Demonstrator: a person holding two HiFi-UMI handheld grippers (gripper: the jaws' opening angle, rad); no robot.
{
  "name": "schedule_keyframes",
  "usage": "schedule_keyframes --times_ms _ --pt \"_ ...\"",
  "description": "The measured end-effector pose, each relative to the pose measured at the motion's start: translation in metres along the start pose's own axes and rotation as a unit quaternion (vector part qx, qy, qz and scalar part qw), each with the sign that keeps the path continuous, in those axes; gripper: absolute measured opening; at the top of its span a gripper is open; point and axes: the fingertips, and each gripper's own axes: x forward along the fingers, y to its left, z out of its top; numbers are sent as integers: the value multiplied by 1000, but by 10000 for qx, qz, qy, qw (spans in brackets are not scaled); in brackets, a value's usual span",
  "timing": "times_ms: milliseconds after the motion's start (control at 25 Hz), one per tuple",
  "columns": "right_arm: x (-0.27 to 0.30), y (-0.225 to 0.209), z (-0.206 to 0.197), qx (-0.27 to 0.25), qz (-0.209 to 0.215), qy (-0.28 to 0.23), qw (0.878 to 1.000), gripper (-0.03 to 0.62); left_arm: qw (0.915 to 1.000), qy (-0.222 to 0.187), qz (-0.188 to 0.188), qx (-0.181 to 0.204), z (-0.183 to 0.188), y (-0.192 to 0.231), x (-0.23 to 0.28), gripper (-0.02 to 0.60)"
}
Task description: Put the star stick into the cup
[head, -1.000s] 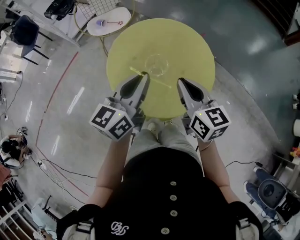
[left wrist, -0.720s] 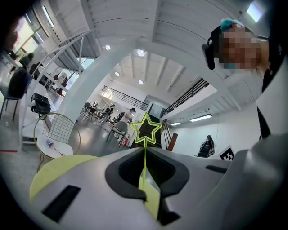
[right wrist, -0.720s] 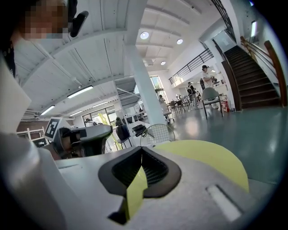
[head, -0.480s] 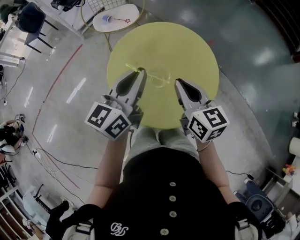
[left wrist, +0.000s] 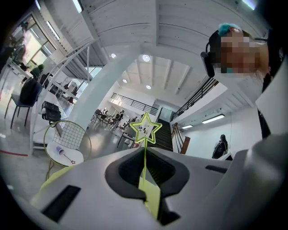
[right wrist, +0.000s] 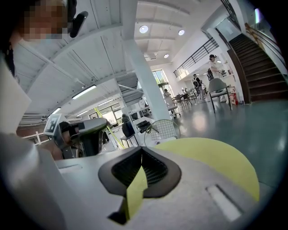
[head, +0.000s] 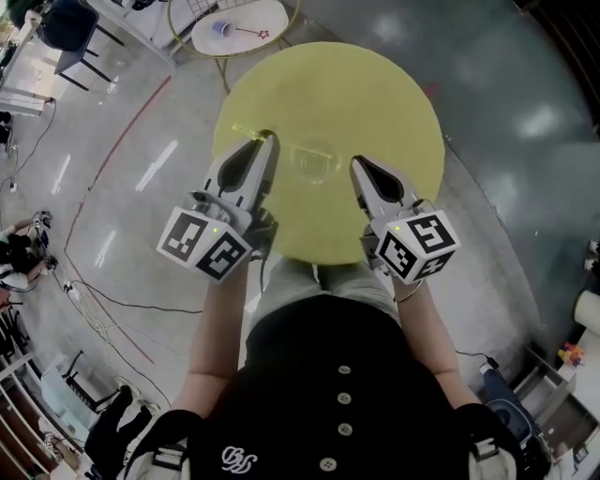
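My left gripper is shut on a thin yellow-green star stick, just left of the clear cup that stands mid-table on the round yellow table. In the left gripper view the stick rises from between the closed jaws, and its outlined star points away from me. My right gripper hovers to the right of the cup, shut, with nothing in it. The right gripper view shows the left gripper with the stick slanting up from it.
A small white round table beyond the yellow one carries a purple cup and a red star stick. A dark chair stands at the top left. Cables trail over the shiny floor at the left.
The left gripper has carried the stick off the table beside the cup and moved it left. The right gripper has hardly moved.
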Motion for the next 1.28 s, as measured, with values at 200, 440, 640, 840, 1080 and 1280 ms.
schedule_keyframes --times_ms 200,440,640,840,1080,1280 --pt "7 -4 -4 37 74 86 9999 3 9998 83 203 -32 -10 12 -1 21" --pt "12 -12 -9 101 85 183 9997 3 9990 267 352 -57 -26 20 5 21" --pt "19 -18 -12 153 104 274 9995 3 9980 415 476 -97 -40 29 9 21" --pt "23 -24 -20 243 136 378 9989 3 9964 566 596 -190 -58 35 13 21" --pt "27 -31 -29 302 123 536 9980 3 9953 733 560 -285 -75 42 15 21" --pt "30 -33 -34 307 106 585 9978 3 9945 814 564 -340 -87 50 17 23"
